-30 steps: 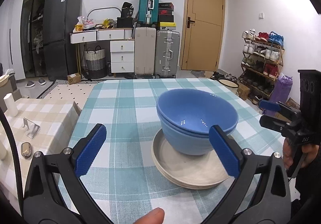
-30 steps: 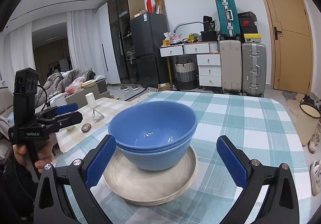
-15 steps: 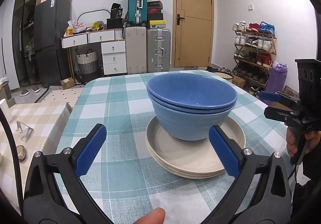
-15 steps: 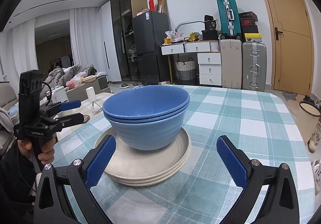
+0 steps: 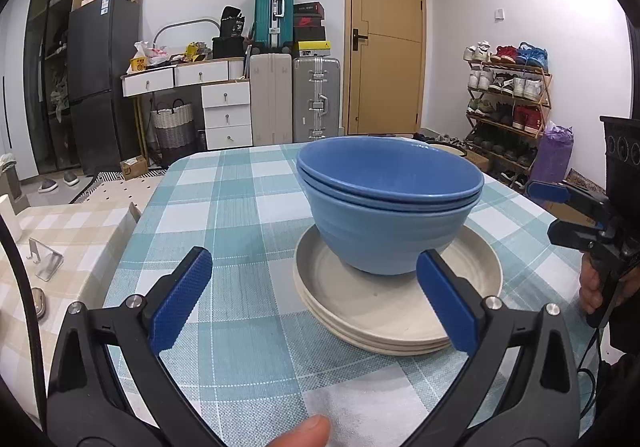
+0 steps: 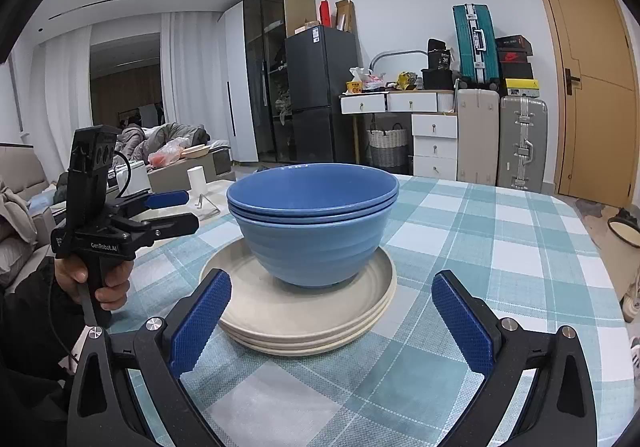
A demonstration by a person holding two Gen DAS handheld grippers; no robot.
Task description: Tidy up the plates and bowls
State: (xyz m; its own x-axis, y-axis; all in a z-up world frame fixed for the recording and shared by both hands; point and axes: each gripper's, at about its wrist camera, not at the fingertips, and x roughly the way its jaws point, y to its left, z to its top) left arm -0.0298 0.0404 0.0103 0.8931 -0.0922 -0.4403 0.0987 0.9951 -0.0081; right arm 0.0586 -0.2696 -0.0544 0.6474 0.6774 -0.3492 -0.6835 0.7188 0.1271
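Blue bowls (image 5: 390, 203) sit nested one inside the other, right on top of a stack of cream plates (image 5: 396, 303). The whole pile rests on the checked surface (image 5: 224, 207), near its middle. I see no other plates or bowls lying about on the surface, so the tidying looks almost done, or all done.

The left claw (image 5: 314, 299) is wide open and holds nothing. It hangs just in front of the pile, not touching it. The right claw (image 6: 332, 323) is wide open too, and empty, close to the plates from the other side. Maybe the pile must go somewhere else, but I cannot tell that from here.
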